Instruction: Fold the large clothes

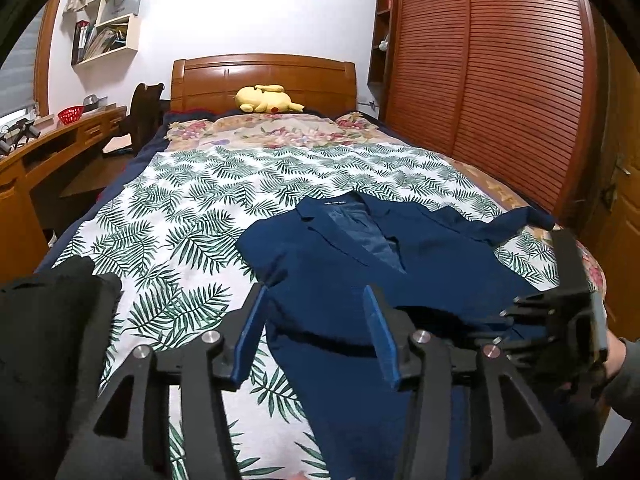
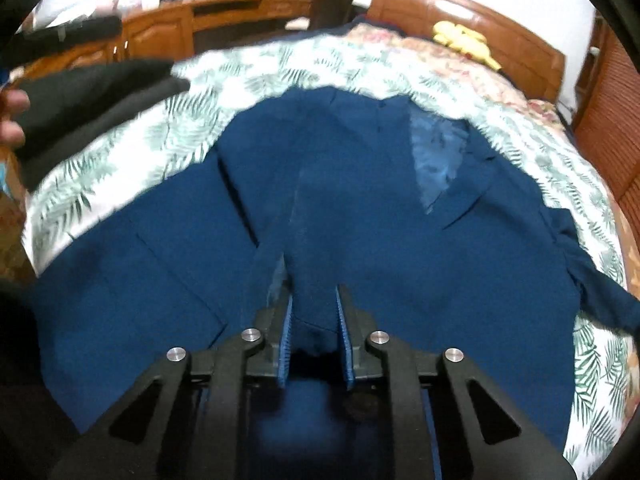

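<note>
Only up close, right claw (image 2: 313, 320) clamped on blue jacket (image 2: 360, 220) fold; left claw (image 1: 316, 312) apart.

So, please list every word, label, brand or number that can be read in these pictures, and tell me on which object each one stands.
No text can be read for certain.
Neck label of the blue jacket: pale lettering, too small to read.
White bag on the wall shelf: dark print, too blurred to read.
Books and folders on the lower shelf: spines too small to read.
Right wrist view: blurred, no text found.
</note>
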`<state>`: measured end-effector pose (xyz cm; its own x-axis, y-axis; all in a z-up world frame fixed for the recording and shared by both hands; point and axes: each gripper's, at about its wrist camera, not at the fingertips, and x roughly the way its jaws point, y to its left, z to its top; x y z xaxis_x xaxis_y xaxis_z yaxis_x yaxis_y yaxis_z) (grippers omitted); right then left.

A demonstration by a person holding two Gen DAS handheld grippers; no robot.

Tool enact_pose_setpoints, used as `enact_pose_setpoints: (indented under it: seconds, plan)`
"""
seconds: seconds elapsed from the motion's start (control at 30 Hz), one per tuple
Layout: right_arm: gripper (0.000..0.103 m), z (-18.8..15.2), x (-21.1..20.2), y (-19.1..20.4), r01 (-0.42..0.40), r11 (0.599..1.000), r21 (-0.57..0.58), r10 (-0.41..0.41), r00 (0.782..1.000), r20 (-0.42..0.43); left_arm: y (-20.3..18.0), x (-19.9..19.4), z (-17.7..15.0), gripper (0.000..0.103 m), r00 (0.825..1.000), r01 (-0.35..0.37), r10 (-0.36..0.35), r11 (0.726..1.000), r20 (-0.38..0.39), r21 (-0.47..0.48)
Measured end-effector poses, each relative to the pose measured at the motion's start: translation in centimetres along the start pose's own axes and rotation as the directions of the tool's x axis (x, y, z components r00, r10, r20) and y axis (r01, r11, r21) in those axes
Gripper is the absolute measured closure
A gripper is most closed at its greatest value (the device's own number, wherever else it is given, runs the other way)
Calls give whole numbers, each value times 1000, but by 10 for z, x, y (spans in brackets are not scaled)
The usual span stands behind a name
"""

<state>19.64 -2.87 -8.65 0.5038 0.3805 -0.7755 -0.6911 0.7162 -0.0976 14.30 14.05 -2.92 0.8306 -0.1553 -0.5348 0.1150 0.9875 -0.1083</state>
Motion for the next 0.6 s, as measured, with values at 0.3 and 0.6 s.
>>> enact_pose_setpoints:
  seconds: [0.3,0.6]
  plan:
    - [90,0,-80,-27,-2,992,127,-24,978,205,-4,1,1,54,1000,-6,6,1000,23,-12]
    - [90,-19,-121,-38,-12,984,177,-35,966,257,-13,7,3,54,999,2,-1,1000,36,-21]
